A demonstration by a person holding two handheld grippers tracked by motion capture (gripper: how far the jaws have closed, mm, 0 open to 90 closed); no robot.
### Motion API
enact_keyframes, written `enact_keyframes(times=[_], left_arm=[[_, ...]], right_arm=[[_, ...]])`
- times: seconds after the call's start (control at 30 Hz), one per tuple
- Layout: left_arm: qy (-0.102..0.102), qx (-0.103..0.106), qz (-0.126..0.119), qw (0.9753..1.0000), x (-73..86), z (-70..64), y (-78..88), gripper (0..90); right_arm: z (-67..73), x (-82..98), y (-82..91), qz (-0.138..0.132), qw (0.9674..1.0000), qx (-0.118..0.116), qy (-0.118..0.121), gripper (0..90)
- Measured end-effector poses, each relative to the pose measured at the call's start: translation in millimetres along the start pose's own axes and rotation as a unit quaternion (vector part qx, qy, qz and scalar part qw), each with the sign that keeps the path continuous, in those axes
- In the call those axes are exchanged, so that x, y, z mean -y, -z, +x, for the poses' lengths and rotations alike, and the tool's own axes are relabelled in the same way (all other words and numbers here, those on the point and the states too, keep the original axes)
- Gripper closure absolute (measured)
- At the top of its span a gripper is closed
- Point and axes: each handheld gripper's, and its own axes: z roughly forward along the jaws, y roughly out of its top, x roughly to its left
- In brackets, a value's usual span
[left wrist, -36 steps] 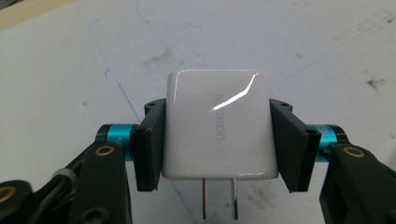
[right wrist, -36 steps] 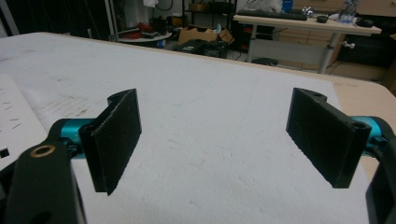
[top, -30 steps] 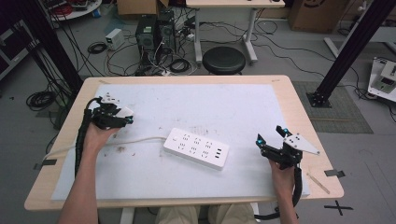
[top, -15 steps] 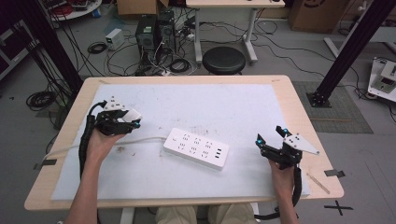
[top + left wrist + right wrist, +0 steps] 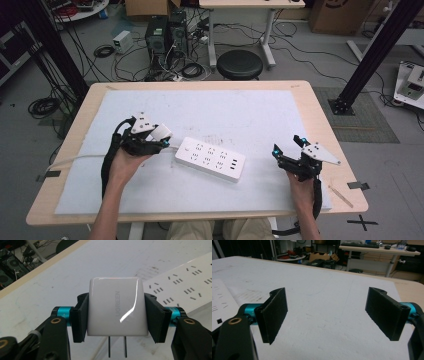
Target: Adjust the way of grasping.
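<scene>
A white UGREEN charger sits clamped between the pads of my left gripper, its two metal prongs pointing back toward the camera. From above, the left gripper holds the charger just above the mat, right beside the left end of a white power strip. The strip's sockets lie beyond the charger, to the right. My right gripper rests open near the mat's right edge, apart from the strip. Nothing lies between its jaws; the strip's end shows at far left.
A white mat covers most of the wooden table. The strip's white cable runs off to the table's left edge. A thin stick lies at the front right corner. A black stool stands behind the table.
My left gripper has carried the charger rightward, from the mat's left side to the power strip's left end. The right gripper has stayed put.
</scene>
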Motion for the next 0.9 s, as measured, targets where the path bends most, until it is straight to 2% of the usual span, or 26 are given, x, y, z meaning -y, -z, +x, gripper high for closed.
enact_keyframes(times=[0.03,0.13,0.2,0.27,0.3,0.33,0.4,0.43,0.47,0.53,0.57,0.6,0.63,0.67,0.73,0.83,0.9], left_arm=[[-0.009,0.001,-0.005,0.9999,0.4,-14.8,-4.3,42.3],[-0.016,0.007,-0.01,0.9998,1.9,-29.0,-8.2,42.4],[-0.022,0.009,-0.014,0.9996,2.9,-37.7,-11.0,42.4],[-0.032,0.009,-0.016,0.9993,3.4,-46.0,-13.4,42.4],[-0.032,0.009,-0.016,0.9993,3.4,-46.0,-13.4,42.4],[-0.037,0.009,-0.018,0.9991,3.3,-50.4,-14.7,42.4],[-0.049,0.006,-0.023,0.9985,2.8,-59.6,-17.4,42.4],[-0.049,0.006,-0.023,0.9985,2.8,-59.6,-17.4,42.3],[-0.065,0.004,-0.03,0.9974,1.8,-69.4,-19.9,42.3],[-0.09,-0.003,-0.035,0.9954,0.4,-78.9,-21.6,42.3],[-0.09,-0.003,-0.035,0.9954,0.4,-78.9,-21.6,42.3],[-0.109,-0.015,-0.042,0.993,-0.5,-89.0,-24.2,42.3],[-0.114,-0.02,-0.048,0.9921,-0.6,-93.1,-26.0,42.3],[-0.118,-0.022,-0.051,0.9915,-1.0,-96.8,-27.3,42.3],[-0.133,-0.031,-0.063,0.9886,-1.2,-104.2,-29.5,42.4],[-0.151,-0.043,-0.079,0.9844,-2.7,-114.8,-32.0,42.4],[-0.164,-0.046,-0.089,0.9815,-4.2,-121.6,-33.7,42.4]], right_arm=[[1.3,-0.8,-1.8,0.008,0.9999,-0.009,0.0,18.5],[1.9,-2.0,-3.9,0.013,0.9997,-0.021,0.002,18.5],[1.9,-3.3,-5.2,0.02,0.9991,-0.036,-0.008,18.5],[2.1,-5.3,-6.5,0.026,0.9969,-0.067,-0.033,18.5],[2.1,-5.3,-6.5,0.026,0.9969,-0.067,-0.033,18.5],[3.5,-6.8,-7.1,0.028,0.9958,-0.077,-0.042,18.5],[8.0,-11.6,-7.6,0.027,0.9948,-0.089,-0.042,18.5],[8.0,-11.6,-7.6,0.027,0.9948,-0.089,-0.042,18.5],[10.5,-14.7,-7.6,0.026,0.9941,-0.097,-0.04,18.5],[18.4,-25.9,-7.1,0.023,0.9907,-0.128,-0.038,18.5],[18.4,-25.9,-7.1,0.023,0.9907,-0.128,-0.038,18.5],[21.6,-29.3,-7.2,0.026,0.9894,-0.138,-0.039,18.5],[28.0,-35.4,-9.3,0.025,0.9865,-0.157,-0.037,18.5],[30.5,-37.1,-10.2,0.023,0.9854,-0.165,-0.037,18.5],[37.4,-39.7,-10.7,0.017,0.9848,-0.168,-0.041,18.5],[45.8,-41.7,-12.7,0.02,0.9812,-0.187,-0.044,18.4],[51.1,-42.0,-14.9,0.025,0.9775,-0.204,-0.05,18.5]])
